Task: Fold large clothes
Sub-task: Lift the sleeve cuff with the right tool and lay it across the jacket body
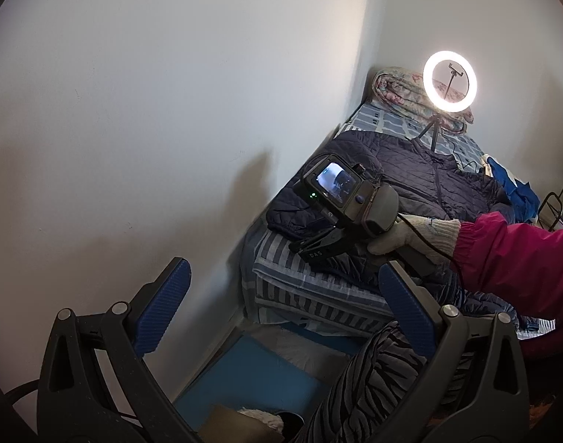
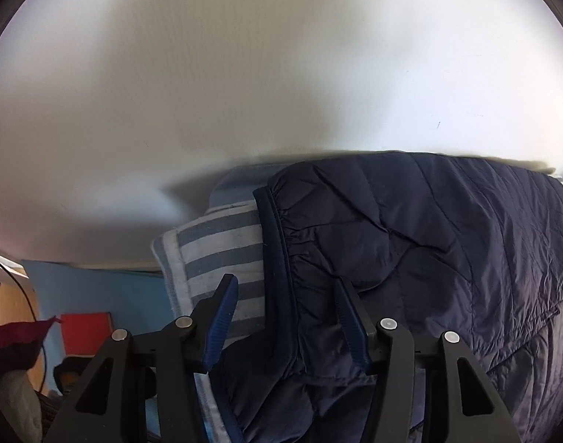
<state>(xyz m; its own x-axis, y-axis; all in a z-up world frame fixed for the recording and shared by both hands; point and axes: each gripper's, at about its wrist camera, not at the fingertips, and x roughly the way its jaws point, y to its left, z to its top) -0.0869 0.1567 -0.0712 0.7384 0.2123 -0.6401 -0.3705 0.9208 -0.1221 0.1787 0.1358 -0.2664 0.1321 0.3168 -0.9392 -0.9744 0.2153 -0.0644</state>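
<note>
1. The jacket (image 2: pixel 410 258) is quilted and puffy, so I judge it light and soft, with a slick shell that can slide out of a shallow pinch. It should drape and sag when lifted, not hold a crease.
2. The firmest hold looks like the bound hem (image 2: pixel 277 258) with its gathered elastic edge: thicker and less slippery than the quilted panels. I would bite deep there, not on a loose fold.
3. My right gripper (image 2: pixel 285 317) has its jaws partly open, one either side of that hem, with the edge running up between them. They have not closed on it, as far as I can tell.
4. My left gripper (image 1: pixel 285 313) hangs off the bed's end with jaws wide apart, holding nothing; the jacket is ahead and to the right of them.
5. The jacket is dark navy, zipped down the front, spread flat along the striped bed (image 1: pixel 300 284) against the wall, one end reaching the bed's near edge under my right jaws.
</note>
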